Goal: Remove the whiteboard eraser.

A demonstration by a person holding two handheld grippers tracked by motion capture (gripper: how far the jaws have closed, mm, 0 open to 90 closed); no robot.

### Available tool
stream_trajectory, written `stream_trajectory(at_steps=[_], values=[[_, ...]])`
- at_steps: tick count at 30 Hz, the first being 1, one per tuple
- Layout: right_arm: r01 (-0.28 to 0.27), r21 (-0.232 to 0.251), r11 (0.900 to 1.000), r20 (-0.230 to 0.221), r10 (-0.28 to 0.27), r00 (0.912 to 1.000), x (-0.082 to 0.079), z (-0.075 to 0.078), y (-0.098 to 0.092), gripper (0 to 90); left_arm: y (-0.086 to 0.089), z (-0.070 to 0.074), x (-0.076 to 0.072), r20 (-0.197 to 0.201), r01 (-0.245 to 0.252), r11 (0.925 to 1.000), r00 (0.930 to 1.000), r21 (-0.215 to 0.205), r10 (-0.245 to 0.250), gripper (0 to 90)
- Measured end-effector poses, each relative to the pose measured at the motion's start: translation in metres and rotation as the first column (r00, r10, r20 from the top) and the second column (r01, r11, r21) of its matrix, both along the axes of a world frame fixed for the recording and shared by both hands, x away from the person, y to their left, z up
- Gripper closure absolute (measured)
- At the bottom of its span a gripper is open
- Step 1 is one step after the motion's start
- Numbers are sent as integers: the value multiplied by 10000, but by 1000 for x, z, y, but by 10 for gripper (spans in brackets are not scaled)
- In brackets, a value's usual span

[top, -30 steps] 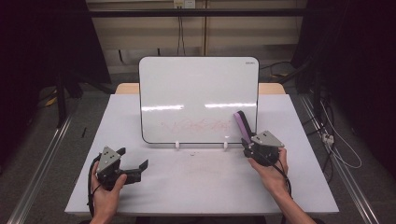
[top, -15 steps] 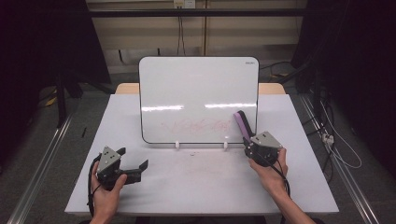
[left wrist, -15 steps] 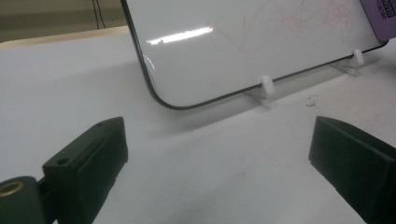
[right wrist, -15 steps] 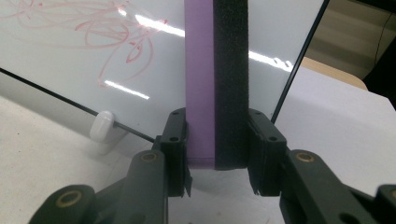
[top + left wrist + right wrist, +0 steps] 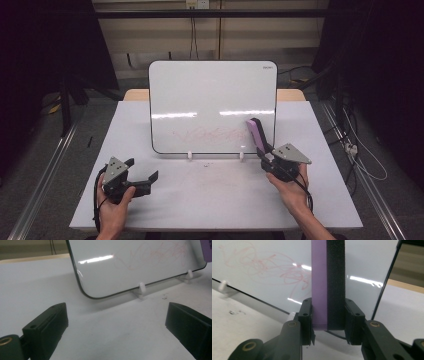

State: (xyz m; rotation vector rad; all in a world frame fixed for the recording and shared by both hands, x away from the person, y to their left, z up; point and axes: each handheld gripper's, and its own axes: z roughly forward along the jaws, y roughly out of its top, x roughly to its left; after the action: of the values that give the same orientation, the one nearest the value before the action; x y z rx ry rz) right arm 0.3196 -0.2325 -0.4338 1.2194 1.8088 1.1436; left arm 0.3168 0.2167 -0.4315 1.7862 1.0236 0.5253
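right tongs (image 5: pixel 328 322) have just been closing, now clamped on eraser (image 5: pixel 328 282); left tongs (image 5: pixel 120 322) open, empty. press felt flat on whiteboard (image 5: pixel 212 105), wipe red scribble (image 5: pixel 212 134) in overlapping strokes

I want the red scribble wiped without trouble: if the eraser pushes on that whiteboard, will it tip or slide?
The whiteboard leans upright on two small white feet, so a hard push may tip it backward. It looks thin and light, so it probably slides on the smooth table. The eraser, clamped in the right gripper, has a soft foam face.

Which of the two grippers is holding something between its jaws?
The right gripper: its jaws clamp the purple-and-black eraser. The left gripper stands open over bare table.
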Motion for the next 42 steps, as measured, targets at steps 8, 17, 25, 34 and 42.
stream_trajectory(at_steps=[8,17,25,34,42], values=[[-393,881,9953,85,387,9992,-4,-3,7,643,-10,1,-1,142,144,9996,9998,-253,-141,44],[-1141,1240,9857,236,1120,9934,-6,1,23,643,-30,7,6,431,399,9977,9984,-548,-375,79],[-1763,1175,9773,321,1737,9843,2,5,46,644,-61,15,21,854,738,9920,9942,-1021,-651,91],[-2075,1694,9635,362,2043,9782,5,7,63,644,-92,20,36,944,1138,9799,9906,-1639,-993,44],[-2475,2173,9442,539,2415,9689,4,8,78,644,-107,28,40,1536,1526,9641,9807,-2173,-1206,45]])
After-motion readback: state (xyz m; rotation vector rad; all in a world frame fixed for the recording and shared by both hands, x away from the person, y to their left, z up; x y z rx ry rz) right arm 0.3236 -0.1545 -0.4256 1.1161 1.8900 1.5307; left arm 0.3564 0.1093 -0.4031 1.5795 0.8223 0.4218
